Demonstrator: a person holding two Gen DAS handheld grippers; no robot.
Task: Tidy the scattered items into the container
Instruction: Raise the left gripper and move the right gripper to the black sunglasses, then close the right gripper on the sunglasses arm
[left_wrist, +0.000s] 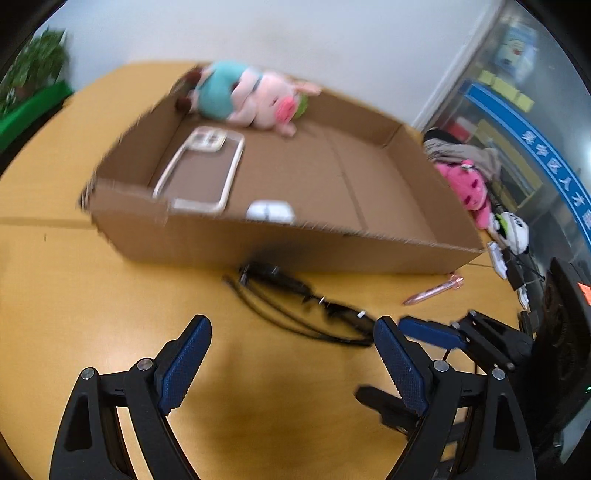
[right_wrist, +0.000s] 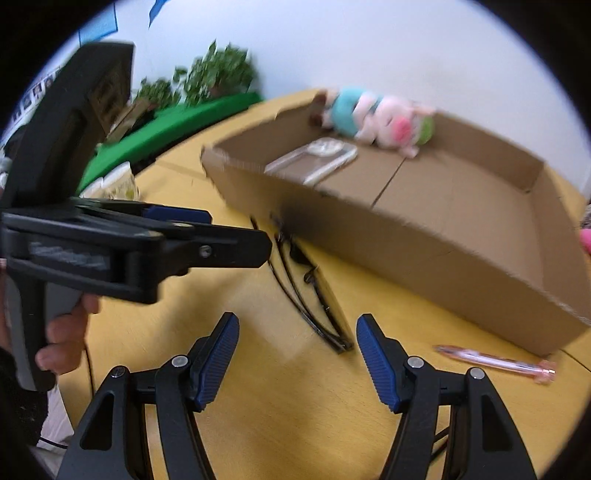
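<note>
A shallow cardboard box (left_wrist: 207, 240) (right_wrist: 424, 254) lies on the yellow table. Inside it are a plush pig (left_wrist: 255, 98) (right_wrist: 384, 116), a clear phone case (left_wrist: 201, 171) (right_wrist: 314, 160) and a small white case (left_wrist: 269, 212). Black glasses (left_wrist: 314, 306) (right_wrist: 314, 299) lie on the table in front of the box, with a pink pen (left_wrist: 434, 291) (right_wrist: 495, 363) to their right. My left gripper (left_wrist: 291, 332) is open and empty above the table, short of the glasses. My right gripper (right_wrist: 297, 328) is open and empty, close to the near end of the glasses.
A pink plush (left_wrist: 469, 188), grey cloth (left_wrist: 465, 153) and small clutter (left_wrist: 513, 229) sit right of the box. Plants (right_wrist: 218, 75) and a green ledge (right_wrist: 166, 125) stand at the table's far left. A black chair (left_wrist: 565, 314) is at the right.
</note>
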